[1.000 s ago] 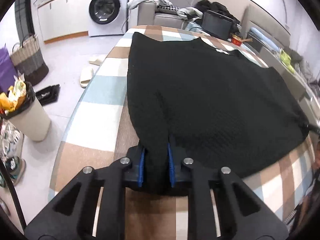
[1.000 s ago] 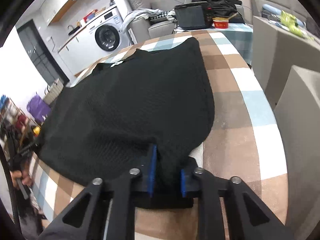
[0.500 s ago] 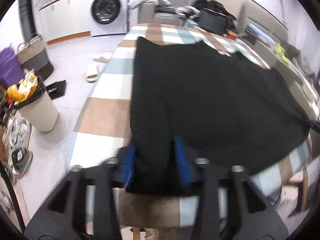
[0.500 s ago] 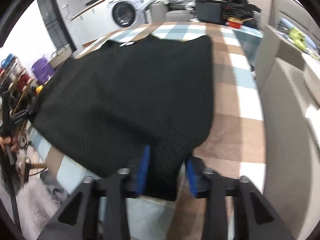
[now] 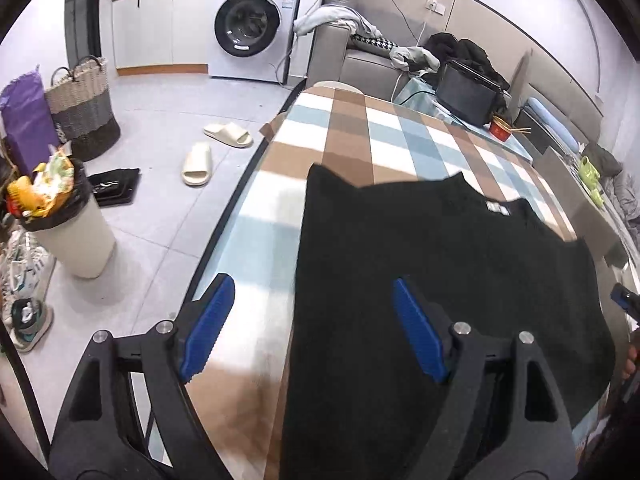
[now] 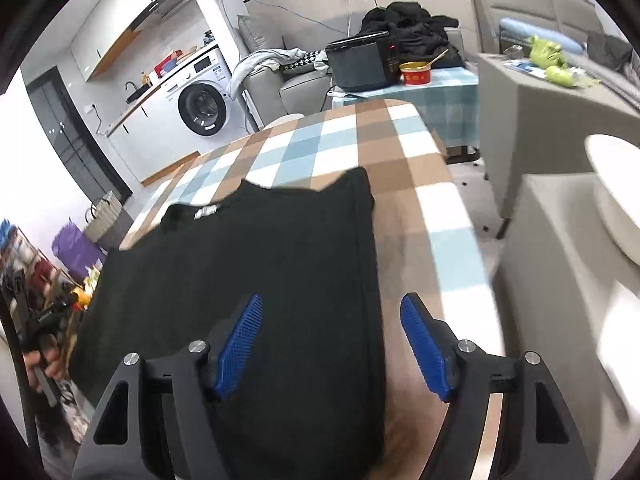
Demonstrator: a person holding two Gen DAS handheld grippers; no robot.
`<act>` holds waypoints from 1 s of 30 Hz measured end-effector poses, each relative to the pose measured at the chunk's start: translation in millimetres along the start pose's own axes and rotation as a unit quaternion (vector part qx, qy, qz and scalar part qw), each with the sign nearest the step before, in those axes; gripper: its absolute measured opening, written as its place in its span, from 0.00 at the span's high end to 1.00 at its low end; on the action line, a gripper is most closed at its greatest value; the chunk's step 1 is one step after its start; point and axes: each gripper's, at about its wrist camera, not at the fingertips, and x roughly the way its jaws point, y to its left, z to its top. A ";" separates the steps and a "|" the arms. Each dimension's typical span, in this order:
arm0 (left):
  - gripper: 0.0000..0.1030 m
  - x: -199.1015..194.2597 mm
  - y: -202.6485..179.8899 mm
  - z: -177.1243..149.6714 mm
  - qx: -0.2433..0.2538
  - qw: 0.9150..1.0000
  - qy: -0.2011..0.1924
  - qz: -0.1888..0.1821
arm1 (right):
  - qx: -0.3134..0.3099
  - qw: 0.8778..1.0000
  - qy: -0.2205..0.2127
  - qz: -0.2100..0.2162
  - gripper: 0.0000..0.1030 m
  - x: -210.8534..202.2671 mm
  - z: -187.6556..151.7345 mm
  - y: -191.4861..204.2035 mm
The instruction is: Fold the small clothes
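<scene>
A black knit garment lies spread flat on the checked tablecloth, its neck label at the far edge. My left gripper hangs above the garment's near left corner, its jaws opening, blue pads apart with nothing pressed between them. In the right wrist view the same garment lies below my right gripper, which hovers over the near right edge with its jaws opening and not pressing on the cloth. The checked table shows beyond.
Left of the table are a full waste bin, a woven basket, slippers and a washing machine. A black appliance and red bowl stand on a far side table. Grey furniture lines the right side.
Both grippers were shut on the garment's near corners; both have opened, let the cloth go and lifted away. The garment now lies flat, farther from the cameras.
</scene>
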 end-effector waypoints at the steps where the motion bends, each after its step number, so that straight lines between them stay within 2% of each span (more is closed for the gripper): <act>1: 0.23 7.0 -1.0 6.2 0.000 1.000 0.004 0.000 | 0.017 1.000 0.002 0.000 0.29 21.2 18.5 -6.3; 4: 0.23 32.2 -5.1 24.4 0.007 1.000 0.015 0.000 | 0.028 1.000 0.008 -0.007 0.29 40.6 33.4 -12.1; 8: 0.23 63.9 -9.4 43.4 0.006 0.999 0.033 0.008 | 0.037 0.999 0.029 -0.007 0.42 78.1 58.8 -21.4; 9: 0.26 69.9 -10.9 46.7 0.010 0.999 0.032 0.011 | 0.037 0.999 0.035 -0.003 0.44 84.2 62.0 -21.1; 11: 0.37 78.8 -14.6 51.1 0.023 0.999 0.033 0.020 | 0.029 0.999 0.037 -0.003 0.46 88.7 64.2 -19.2; 12: 0.48 84.0 -16.8 53.2 0.030 0.999 0.038 0.022 | 0.019 0.999 0.037 -0.005 0.48 93.0 66.3 -17.2; 13: 0.60 88.7 -18.5 54.7 0.036 0.998 0.042 0.016 | 0.007 0.999 0.041 -0.007 0.56 96.9 67.4 -14.5; 14: 0.67 93.1 -20.8 55.4 0.039 0.998 0.044 0.011 | -0.009 0.999 0.049 -0.007 0.62 103.1 68.3 -11.7; 15: 0.78 97.3 -22.9 56.0 0.044 0.998 0.044 0.008 | -0.009 0.999 0.049 -0.007 0.63 103.1 68.3 -11.7; 16: 0.87 98.6 -23.7 56.0 0.048 0.998 0.040 0.008 | -0.016 0.999 0.042 -0.011 0.68 103.8 69.2 -11.4; 17: 0.89 99.2 -24.1 56.1 0.053 0.998 0.030 0.009 | -0.020 0.999 0.036 -0.013 0.76 102.6 69.5 -11.1; 18: 0.94 98.5 -24.0 55.9 0.053 0.998 0.024 0.009 | -0.024 0.999 0.029 -0.013 0.79 100.3 69.7 -10.9; 19: 0.97 96.7 -22.9 55.9 0.051 0.999 0.015 0.007 | -0.029 0.999 0.022 -0.005 0.86 98.0 69.5 -10.3; 20: 0.97 95.0 -22.0 56.2 0.049 0.999 0.008 0.002 | -0.037 0.999 0.017 0.003 0.91 95.7 69.2 -8.5; 22: 0.99 88.1 -20.2 55.1 0.046 0.999 -0.003 -0.008 | -0.061 0.998 0.001 0.001 0.92 88.6 67.6 -0.8; 30: 0.99 57.5 -15.5 64.4 0.027 0.998 -0.047 -0.038 | -0.075 0.995 -0.059 0.033 0.93 59.9 73.4 15.3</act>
